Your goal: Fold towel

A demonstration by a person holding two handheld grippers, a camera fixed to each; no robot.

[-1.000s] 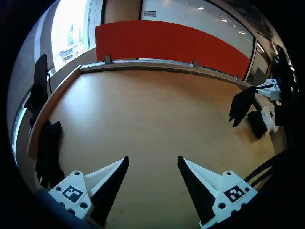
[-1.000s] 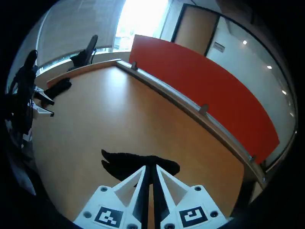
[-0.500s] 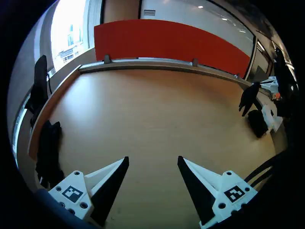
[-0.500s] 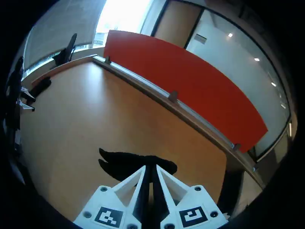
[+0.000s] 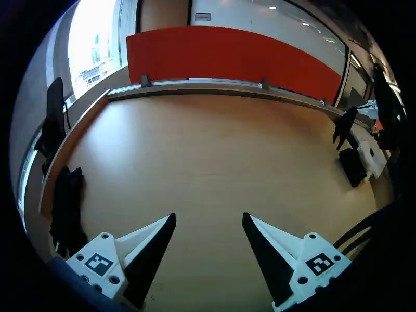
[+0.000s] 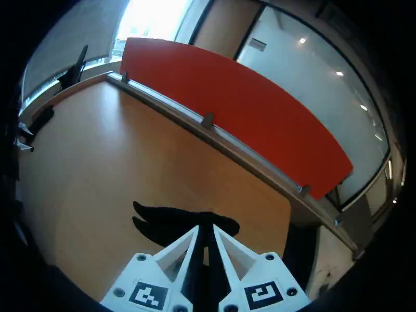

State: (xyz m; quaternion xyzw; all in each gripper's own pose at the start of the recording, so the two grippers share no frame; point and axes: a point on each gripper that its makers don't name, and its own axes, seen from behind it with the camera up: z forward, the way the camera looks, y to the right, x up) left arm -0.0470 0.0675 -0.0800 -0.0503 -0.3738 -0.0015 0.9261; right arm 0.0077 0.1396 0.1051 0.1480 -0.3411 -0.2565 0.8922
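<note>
- Your left claw [image 5: 208, 216] stands wide open over bare wood of the surface [image 5: 208, 151], with nothing between its fingers. It points toward the red panel [image 5: 234, 54] along the far edge.
- Your right claw [image 6: 206, 229] is closed, its fingers nearly meeting, and it grips the black towel [image 6: 171, 221].
- In the right gripper view the towel spreads out just past the fingertips on the panel's side, mostly to the left. The panel [image 6: 234, 114] runs slantwise across the far edge of the surface [image 6: 93, 156].
- In the left gripper view the towel [image 5: 343, 127] hangs as a small dark shape from the white right claw [image 5: 370, 108], just below the panel's right end.
- A second dark cloth [image 5: 67, 203] lies at the surface's left edge, well apart from the panel and beside your left claw.
- A black chair [image 5: 54, 119] stands past that edge, below the panel's left end.
</note>
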